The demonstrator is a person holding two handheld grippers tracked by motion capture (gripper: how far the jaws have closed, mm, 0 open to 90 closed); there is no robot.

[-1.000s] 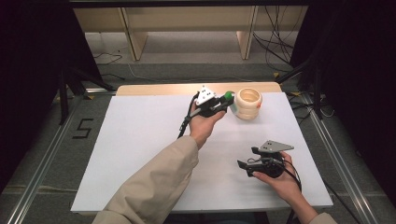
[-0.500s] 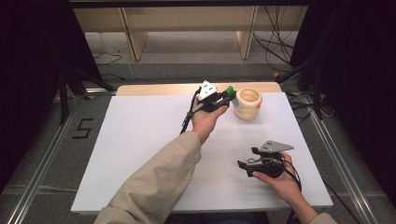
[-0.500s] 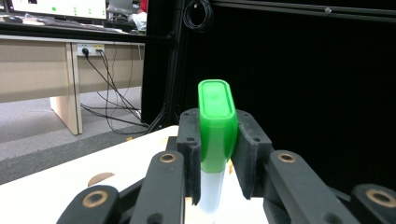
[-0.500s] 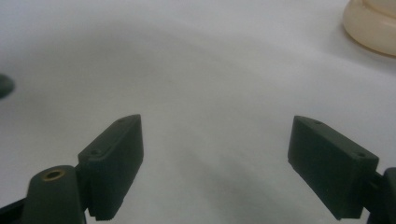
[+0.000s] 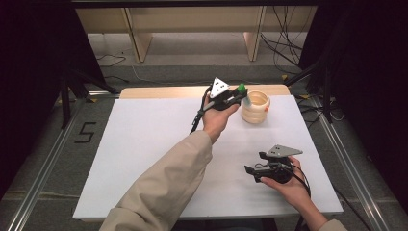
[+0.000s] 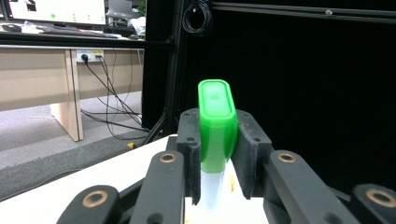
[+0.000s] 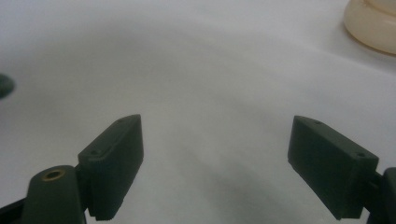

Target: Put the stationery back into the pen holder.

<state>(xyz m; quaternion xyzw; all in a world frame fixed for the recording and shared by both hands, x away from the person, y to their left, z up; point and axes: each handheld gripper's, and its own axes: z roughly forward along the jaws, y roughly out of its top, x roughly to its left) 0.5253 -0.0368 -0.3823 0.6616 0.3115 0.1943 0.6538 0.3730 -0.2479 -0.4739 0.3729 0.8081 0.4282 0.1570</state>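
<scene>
The left gripper (image 5: 235, 97) pinches a green-capped tube (image 6: 215, 126), cap end pointing toward two o'clock, just beside the cream pot (image 5: 255, 106) near the table's (image 5: 144, 144) twelve o'clock edge. It has risen slightly toward the pot since earlier. The right gripper (image 7: 229, 168), jaws spread, rests at five o'clock above bare white surface.

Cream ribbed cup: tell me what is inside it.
From the high view the cream ribbed cup shows only its bare inner wall near the rim; the left gripper and its green-capped tool cover part of the opening.
</scene>
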